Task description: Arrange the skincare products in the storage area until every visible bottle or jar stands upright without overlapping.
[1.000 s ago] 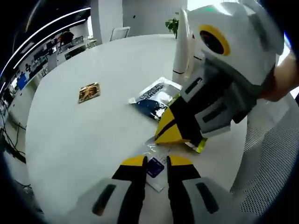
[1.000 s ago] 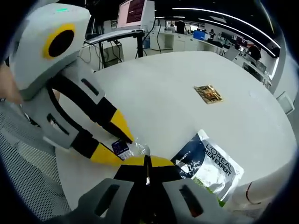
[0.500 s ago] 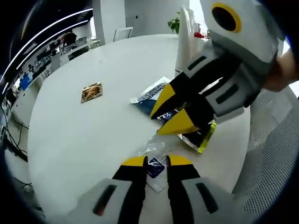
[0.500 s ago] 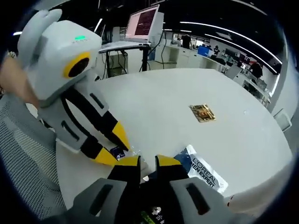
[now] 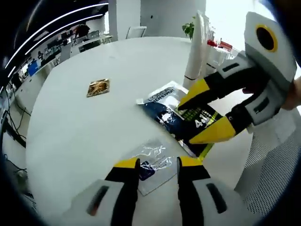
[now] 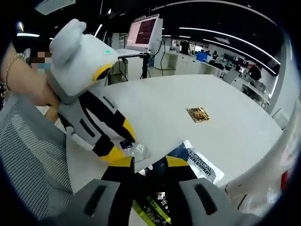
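A dark blue L'Oreal pouch (image 5: 164,112) with a white end and a yellow-green strip lies flat on the round white table (image 5: 80,136). My right gripper (image 5: 185,123) reaches in from the right, open, its jaws spread over the pouch. A clear sachet (image 5: 153,160) with a blue label lies between the jaws of my open left gripper (image 5: 158,163). In the right gripper view the pouch (image 6: 200,160) lies under my right gripper (image 6: 148,162), and my left gripper (image 6: 124,148) straddles the clear sachet (image 6: 138,150). A tall white tube (image 5: 196,47) stands upright behind the pouch.
A small gold sachet (image 5: 99,87) lies alone farther out on the table, also visible as the gold sachet (image 6: 198,114). A mesh chair (image 5: 275,174) sits at the near table edge. A monitor on a stand (image 6: 143,33) is beyond the table.
My right gripper has gone from shut to wide open over the pouch. The left gripper's jaws have spread a little around the clear sachet. Both cameras have shifted.
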Action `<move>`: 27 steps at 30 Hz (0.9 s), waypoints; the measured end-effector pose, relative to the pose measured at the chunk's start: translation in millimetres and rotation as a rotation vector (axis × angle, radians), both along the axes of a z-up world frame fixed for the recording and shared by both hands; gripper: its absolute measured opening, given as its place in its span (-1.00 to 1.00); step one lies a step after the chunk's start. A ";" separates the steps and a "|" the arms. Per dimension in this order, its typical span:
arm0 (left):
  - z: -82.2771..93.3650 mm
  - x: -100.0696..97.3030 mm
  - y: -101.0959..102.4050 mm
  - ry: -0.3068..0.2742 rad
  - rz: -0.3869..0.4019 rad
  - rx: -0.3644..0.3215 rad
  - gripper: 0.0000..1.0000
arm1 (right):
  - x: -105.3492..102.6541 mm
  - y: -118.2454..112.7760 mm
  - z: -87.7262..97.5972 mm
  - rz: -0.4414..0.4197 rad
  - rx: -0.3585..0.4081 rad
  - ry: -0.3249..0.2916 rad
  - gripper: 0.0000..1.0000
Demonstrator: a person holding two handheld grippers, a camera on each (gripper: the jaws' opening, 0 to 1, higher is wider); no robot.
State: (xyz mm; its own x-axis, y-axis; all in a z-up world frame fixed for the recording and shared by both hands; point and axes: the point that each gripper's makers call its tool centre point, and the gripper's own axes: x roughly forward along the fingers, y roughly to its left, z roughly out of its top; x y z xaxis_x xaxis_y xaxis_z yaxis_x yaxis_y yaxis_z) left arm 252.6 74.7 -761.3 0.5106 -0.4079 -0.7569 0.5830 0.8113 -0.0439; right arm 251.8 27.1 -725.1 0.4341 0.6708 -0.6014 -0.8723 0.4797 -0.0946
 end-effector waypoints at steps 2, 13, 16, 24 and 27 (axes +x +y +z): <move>3.7 -0.1 -3.1 -0.001 -0.001 -0.025 -0.34 | -4.2 -3.8 2.7 -0.006 0.008 -0.002 -0.43; -3.4 2.5 15.8 -0.095 -0.134 0.094 -0.32 | -18.7 -26.2 15.0 -0.049 0.046 -0.012 -0.42; -3.4 7.1 16.4 -0.095 -0.147 0.060 -0.23 | -22.2 -34.1 16.5 -0.063 0.051 -0.012 -0.42; -4.7 8.1 11.2 -0.076 -0.153 0.054 -0.12 | -30.1 -61.7 33.3 -0.127 0.077 -0.023 -0.42; -4.5 8.8 12.1 -0.076 -0.120 0.052 -0.12 | -31.4 -71.3 37.8 -0.151 0.087 -0.029 -0.42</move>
State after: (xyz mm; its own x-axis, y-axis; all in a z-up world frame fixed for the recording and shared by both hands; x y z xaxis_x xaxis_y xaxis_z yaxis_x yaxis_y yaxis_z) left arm 261.4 86.8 -765.7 0.5168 -0.4310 -0.7397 0.6760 0.7356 0.0437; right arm 220.4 -44.2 -687.3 0.5501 0.6457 -0.5296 -0.7875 0.6122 -0.0716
